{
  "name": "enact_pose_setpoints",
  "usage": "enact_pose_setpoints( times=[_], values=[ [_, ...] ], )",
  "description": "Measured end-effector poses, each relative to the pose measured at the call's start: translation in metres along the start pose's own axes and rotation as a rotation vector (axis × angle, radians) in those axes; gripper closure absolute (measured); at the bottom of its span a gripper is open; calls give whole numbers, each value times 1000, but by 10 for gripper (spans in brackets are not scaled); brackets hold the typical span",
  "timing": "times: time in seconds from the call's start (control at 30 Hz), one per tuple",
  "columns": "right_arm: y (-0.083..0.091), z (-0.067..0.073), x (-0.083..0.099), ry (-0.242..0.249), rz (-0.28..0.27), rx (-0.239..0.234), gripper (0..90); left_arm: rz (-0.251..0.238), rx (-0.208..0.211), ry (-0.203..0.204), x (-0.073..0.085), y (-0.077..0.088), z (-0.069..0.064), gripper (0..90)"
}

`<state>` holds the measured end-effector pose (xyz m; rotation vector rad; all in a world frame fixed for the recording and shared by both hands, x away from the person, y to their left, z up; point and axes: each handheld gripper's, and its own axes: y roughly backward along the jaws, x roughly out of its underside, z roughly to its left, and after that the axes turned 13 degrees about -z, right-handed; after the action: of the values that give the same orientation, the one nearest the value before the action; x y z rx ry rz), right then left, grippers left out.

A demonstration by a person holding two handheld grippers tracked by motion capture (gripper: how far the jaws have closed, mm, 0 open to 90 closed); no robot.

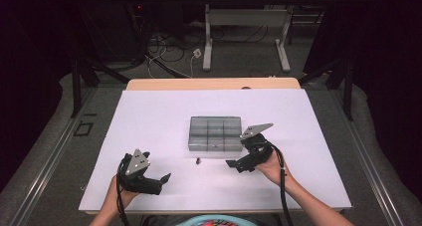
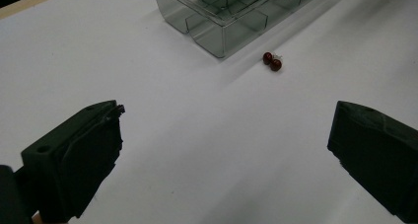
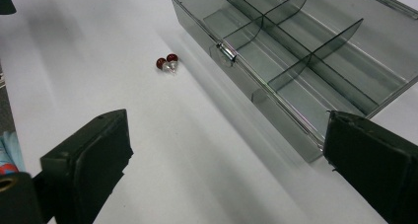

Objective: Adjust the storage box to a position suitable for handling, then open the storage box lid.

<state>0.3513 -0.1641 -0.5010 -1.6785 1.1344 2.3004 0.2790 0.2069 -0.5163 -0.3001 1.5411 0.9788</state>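
Because the beads (image 3: 167, 63) are so small and round, my main worry is that they skid or roll away the moment a pad nudges them off-centre. They lie on the bare white table (image 1: 149, 136), just in front of the box (image 1: 215, 133) and a little to the left of its latch (image 3: 226, 55), touching nothing else. They look like two glossy dark-red balls joined to a tiny clear piece, hard and slick, so I judge a pinch from broad flat pads could easily squirt them sideways or push them under the box's front wall. The right gripper (image 1: 244, 162) sits at the box's near right corner with its jaws spread wide and nothing between them; the right-hand jaw is close to the box wall, and a careless sweep left could knock the light plastic box and shift it. The left gripper (image 1: 149, 178) rests well apart, lower left, jaws also wide and empty. The box is smoky, see-through hard plastic, shallow and rectangular, split by thin dividers into compartments, some with curved walls; all of them look empty to me. The table cover is matte, smooth and white, giving little friction to stop a rolling bead. The pads (image 3: 93, 155) are matte black, blocky, with slightly rough edges.
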Motion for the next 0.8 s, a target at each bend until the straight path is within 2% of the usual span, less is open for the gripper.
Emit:
enact_pose_setpoints(
  times=[0.13,0.23,0.43,0.53,0.57,0.8],
  values=[
    [-2,1,1,12,9,-8,11,3,0,2,0,0,1,0],
    [-2,3,1,21,24,11,13,4,3,-5,0,0,0,0],
    [-4,4,0,21,21,3,15,7,2,0,0,0,1,0],
    [-4,5,0,24,37,-13,12,3,2,0,0,0,0,0],
    [-4,5,0,37,26,-10,12,5,3,-2,0,0,1,0],
    [-7,8,0,26,27,-24,0,8,2,0,0,2,0,0]
  ],
)
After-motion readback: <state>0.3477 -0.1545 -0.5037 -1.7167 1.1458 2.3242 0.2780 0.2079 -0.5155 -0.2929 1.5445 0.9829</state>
